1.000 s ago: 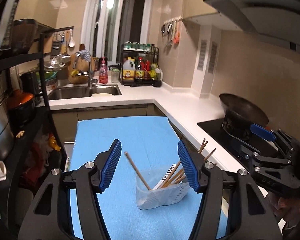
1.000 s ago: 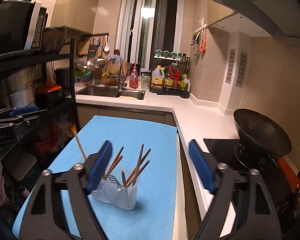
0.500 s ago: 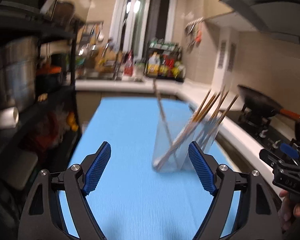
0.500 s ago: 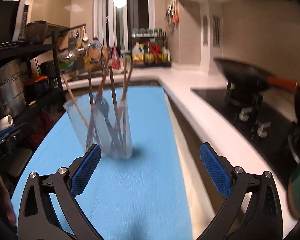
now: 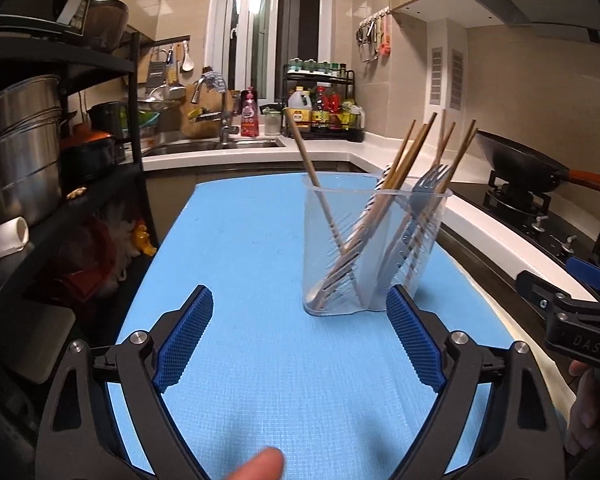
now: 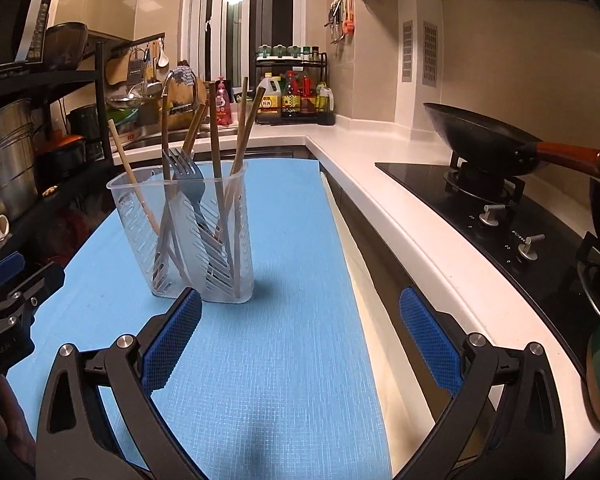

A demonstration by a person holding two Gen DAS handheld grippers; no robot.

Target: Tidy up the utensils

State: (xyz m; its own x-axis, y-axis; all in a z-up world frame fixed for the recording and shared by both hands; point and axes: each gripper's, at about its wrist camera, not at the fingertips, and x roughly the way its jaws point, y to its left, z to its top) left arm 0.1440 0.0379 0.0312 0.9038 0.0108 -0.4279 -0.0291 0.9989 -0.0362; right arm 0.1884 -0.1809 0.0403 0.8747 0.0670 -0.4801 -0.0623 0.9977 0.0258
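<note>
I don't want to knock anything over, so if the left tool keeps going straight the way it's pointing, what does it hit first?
Most likely the blue mat, since the left tool, its jaws opening and empty, tilts down at it. The clear utensil holder stands just right of centre and could meet the right finger; depth is unclear.

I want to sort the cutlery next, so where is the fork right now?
The fork stands tines up inside the clear holder on the blue mat, among the wooden chopsticks. In the right wrist view it is left of centre.
</note>
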